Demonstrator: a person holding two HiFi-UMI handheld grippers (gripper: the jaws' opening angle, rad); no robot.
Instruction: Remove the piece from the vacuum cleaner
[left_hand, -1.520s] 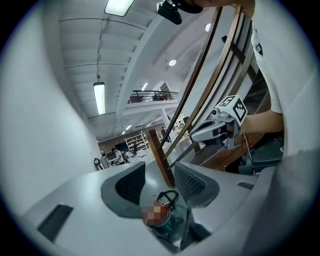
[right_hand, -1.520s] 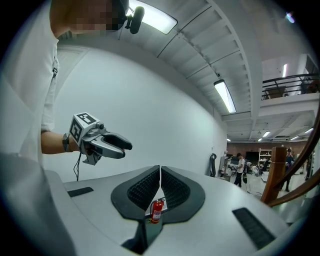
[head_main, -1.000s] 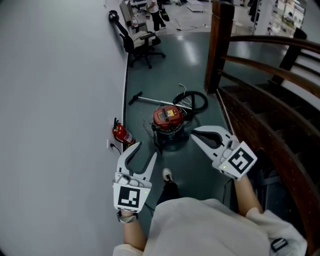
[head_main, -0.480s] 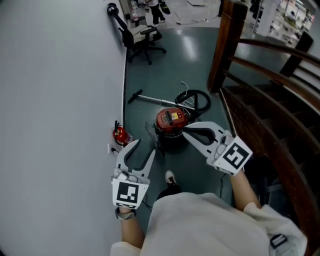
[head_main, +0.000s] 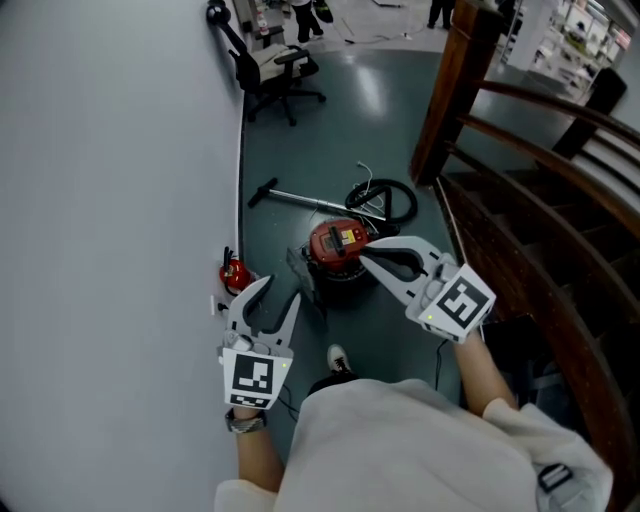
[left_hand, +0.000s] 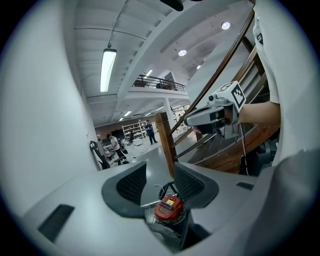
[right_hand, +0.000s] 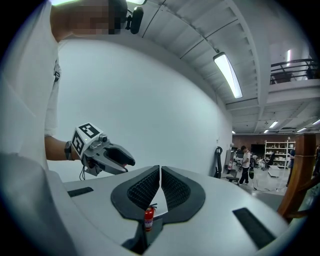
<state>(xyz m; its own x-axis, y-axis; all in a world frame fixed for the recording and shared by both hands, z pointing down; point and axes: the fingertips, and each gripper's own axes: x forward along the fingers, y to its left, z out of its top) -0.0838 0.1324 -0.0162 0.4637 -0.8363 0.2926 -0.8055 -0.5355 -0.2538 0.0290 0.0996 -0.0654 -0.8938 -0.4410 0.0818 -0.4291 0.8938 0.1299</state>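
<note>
Our right gripper (head_main: 367, 253), jaws pressed together, hangs nearer the vacuum cleaner (head_main: 335, 242) ahead than our left gripper (head_main: 281, 291), its empty spread jaws just narrowing.

Red fire extinguisher (head_main: 232, 274) by wall (head_main: 100, 200), office chair (head_main: 272, 70), wooden staircase (head_main: 520, 225)

Vacuum cleaner (head_main: 337, 245) and fire extinguisher (head_main: 233, 273) block the floor (head_main: 340, 130) between wall (head_main: 120, 200) and railing (head_main: 525, 105).

The vacuum cleaner (head_main: 337, 243) ahead of the left gripper (head_main: 279, 290) is showing shiny red plastic. The smooth floor (head_main: 350, 130) is gleaming. The post (head_main: 452, 100) beyond the right gripper (head_main: 366, 255) is looking like glossy brown wood.
</note>
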